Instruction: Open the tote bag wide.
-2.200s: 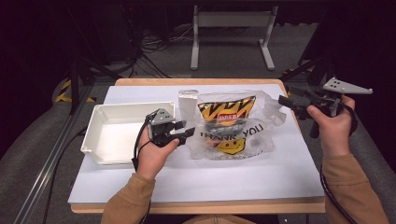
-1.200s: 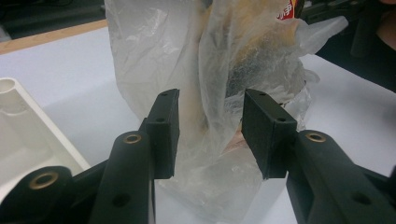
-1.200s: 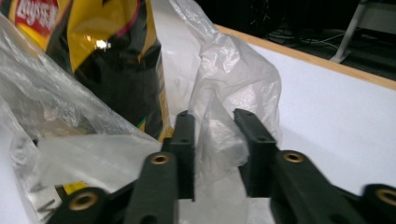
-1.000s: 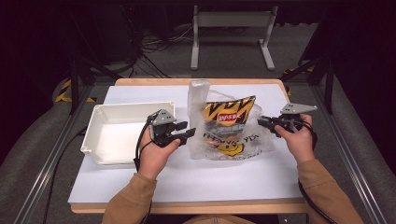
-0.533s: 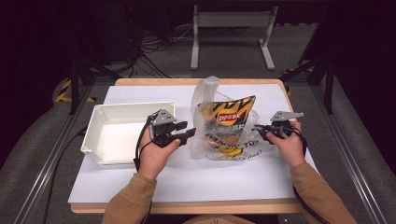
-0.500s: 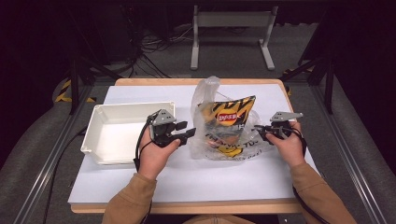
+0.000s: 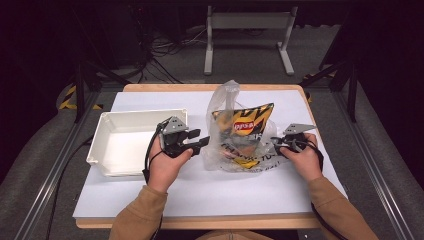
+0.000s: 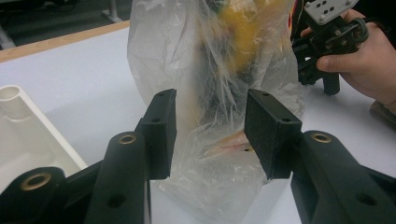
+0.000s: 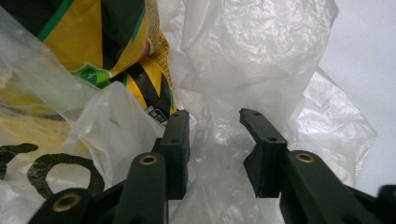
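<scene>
High view: chip bag [image 7: 243, 125] sits inside plastic bag [image 7: 235, 142]; left gripper [image 7: 199, 145] and right gripper [image 7: 274, 144] flank it, jaws parted, gripping nothing yet.

We find a wooden bench [image 7: 150, 88] covered by a white sheet [image 7: 210, 192]. On the sheet we note a white tray [image 7: 120, 145] at the left and a clear plastic bag [image 7: 225, 107] holding a chip packet [image 7: 245, 122] at centre.
</scene>
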`<action>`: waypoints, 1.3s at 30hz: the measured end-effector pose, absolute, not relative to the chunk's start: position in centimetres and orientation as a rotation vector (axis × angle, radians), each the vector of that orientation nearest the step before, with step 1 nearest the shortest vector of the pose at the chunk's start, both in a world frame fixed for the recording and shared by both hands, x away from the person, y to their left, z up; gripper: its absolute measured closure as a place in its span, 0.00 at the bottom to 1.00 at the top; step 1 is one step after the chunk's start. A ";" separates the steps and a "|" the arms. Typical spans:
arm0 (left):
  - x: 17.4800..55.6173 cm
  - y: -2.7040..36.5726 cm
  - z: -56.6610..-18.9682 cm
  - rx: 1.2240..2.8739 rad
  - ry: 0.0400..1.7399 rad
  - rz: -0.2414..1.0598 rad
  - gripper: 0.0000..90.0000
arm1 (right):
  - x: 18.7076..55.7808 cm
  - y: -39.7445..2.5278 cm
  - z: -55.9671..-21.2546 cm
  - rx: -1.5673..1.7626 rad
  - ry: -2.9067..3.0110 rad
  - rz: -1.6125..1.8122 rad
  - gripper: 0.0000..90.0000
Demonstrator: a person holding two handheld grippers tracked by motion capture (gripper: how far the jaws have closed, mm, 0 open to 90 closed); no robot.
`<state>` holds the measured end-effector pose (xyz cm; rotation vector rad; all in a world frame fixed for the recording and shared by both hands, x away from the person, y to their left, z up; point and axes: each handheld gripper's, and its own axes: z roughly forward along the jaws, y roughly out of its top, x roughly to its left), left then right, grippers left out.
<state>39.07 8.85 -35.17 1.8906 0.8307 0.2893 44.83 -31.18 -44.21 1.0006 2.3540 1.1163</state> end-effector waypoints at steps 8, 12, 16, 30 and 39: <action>38.7 8.9 -34.0 1.854 0.827 0.337 0.42 | 44.3 -32.0 -42.6 1.032 2.263 1.222 0.51; 38.4 9.1 -33.2 1.840 0.823 0.350 0.33 | 44.0 -32.5 -42.0 1.034 2.225 1.250 0.44; 38.5 9.0 -32.1 1.827 0.815 0.365 0.26 | 43.7 -32.8 -41.4 1.033 2.199 1.278 0.38; 39.4 7.5 -28.8 1.820 0.745 0.409 0.20 | 43.2 -33.5 -40.3 1.035 2.156 1.340 0.34; 41.4 6.6 -26.7 1.830 0.702 0.458 0.18 | 43.1 -33.5 -40.0 1.014 2.143 1.361 0.34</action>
